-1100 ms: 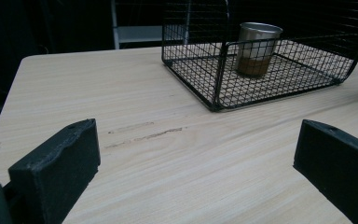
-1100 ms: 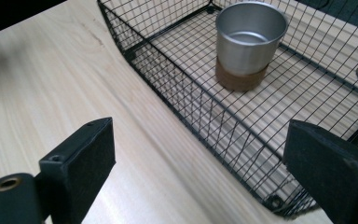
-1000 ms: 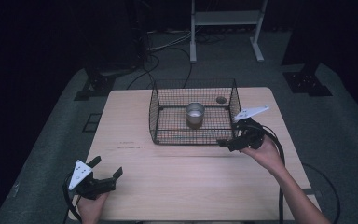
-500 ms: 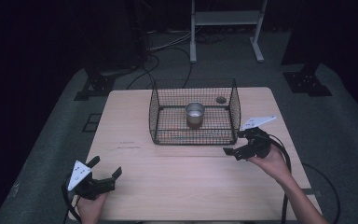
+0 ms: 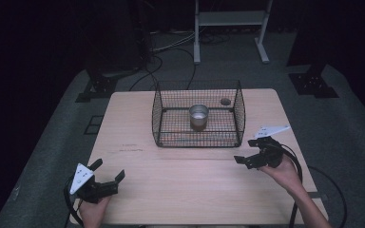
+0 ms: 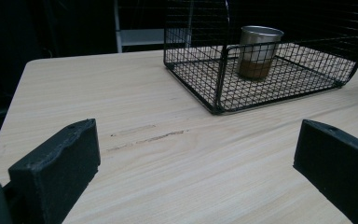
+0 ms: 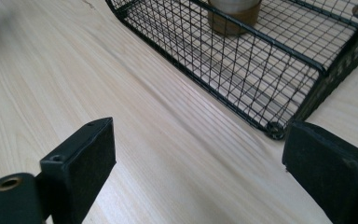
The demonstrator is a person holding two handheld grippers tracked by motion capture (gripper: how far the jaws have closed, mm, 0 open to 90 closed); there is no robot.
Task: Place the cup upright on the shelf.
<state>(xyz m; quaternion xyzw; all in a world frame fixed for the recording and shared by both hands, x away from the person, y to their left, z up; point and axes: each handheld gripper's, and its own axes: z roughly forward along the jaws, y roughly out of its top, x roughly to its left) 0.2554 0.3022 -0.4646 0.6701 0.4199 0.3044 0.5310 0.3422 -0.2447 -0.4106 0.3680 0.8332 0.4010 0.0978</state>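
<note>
A black wire basket point(image 5: 240, 111) stands on the far middle of the wooden table point(image 5: 195, 190). A metal cup point(image 5: 199, 116) stands upright inside it, also seen through the mesh as the cup point(image 6: 257, 51) and the cup's base point(image 7: 233, 14). My left gripper point(image 5: 108, 170) rests open near the table's front left corner, nothing between its jaws. My right gripper point(image 5: 248, 151) hovers open over the table right of the basket's front right corner point(image 7: 275, 128), holding nothing.
A small round dark object point(image 5: 225, 101) lies on the table behind the basket. A white frame stand point(image 5: 230, 21) and cables lie on the floor beyond the table. Bare wood stretches between both grippers.
My right gripper has pulled back from the basket's front right side toward the person and to the right. The left gripper has stayed still.
</note>
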